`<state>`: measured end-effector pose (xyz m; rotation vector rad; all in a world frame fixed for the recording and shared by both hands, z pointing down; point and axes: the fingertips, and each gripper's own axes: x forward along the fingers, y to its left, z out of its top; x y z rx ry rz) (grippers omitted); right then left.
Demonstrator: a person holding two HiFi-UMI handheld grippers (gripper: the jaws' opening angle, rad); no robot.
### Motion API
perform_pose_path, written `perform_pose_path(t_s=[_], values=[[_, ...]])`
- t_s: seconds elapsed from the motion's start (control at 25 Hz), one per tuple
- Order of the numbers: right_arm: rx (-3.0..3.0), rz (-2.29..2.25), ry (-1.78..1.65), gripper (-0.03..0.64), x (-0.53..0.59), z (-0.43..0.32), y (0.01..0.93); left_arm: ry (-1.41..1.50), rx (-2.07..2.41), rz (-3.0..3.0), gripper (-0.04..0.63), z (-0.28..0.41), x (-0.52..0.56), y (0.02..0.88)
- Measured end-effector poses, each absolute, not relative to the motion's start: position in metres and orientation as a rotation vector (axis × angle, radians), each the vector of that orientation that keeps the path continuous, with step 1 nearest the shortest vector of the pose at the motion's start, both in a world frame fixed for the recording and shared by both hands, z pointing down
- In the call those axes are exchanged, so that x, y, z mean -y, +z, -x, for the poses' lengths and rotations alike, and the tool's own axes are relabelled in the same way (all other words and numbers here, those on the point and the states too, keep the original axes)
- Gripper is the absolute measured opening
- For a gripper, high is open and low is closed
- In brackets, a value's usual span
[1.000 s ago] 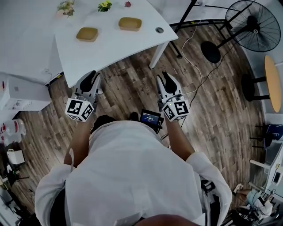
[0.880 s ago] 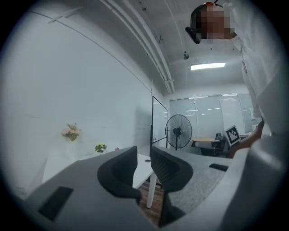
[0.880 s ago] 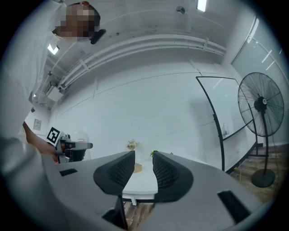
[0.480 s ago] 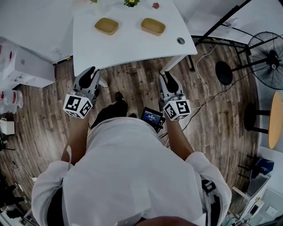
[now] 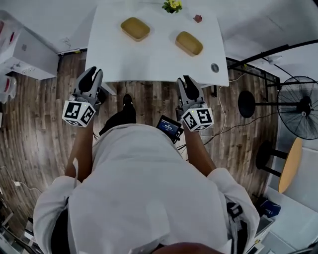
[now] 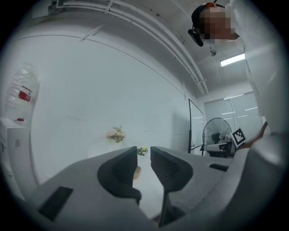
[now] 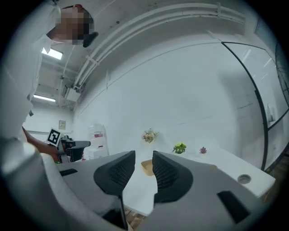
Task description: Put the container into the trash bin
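The table (image 5: 159, 62) looks smooth, matt white. The floor (image 5: 35, 119) is grained wood planking. The left container (image 5: 135, 28) and right container (image 5: 189, 43) appear matt tan, fibre-like.

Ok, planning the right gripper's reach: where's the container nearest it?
In the head view the container lies on the table, right half, ahead of the right gripper, between the other container and a round hole.

table (image 5: 159, 62): white | left container (image 5: 135, 29): tan | right container (image 5: 189, 43): tan | floor (image 5: 39, 129): brown wood grain | flowers (image 5: 172, 5): yellow
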<state>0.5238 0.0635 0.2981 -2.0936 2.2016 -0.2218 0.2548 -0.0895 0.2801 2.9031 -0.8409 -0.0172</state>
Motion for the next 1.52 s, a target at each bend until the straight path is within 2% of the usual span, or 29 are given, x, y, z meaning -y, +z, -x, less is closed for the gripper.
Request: perform_pose_path(t_s=[0.44,0.8,1.08,1.52], values=[[-2.261,2.05,-0.442,0.135,0.12,-0.542,0.323,-0.025,0.951,-2.871,0.095,-0.253,0.236,0.288],[-2.373,2.075,-0.64,0.135,0.238,-0.554,0.38,0.059,1.0,-2.838,0.095,-0.246,0.311,0.316],[-2.294,2.145,-0.905,0.135,0.286,-0.579,0.438,0.104,1.041,-2.745,0.095,-0.231,0.347,0.345],[-2.24,2.128,-1.322,0.135,0.316,-0.581,0.511,0.142,1.064,-2.679,0.095,-0.229,0.384,0.373]])
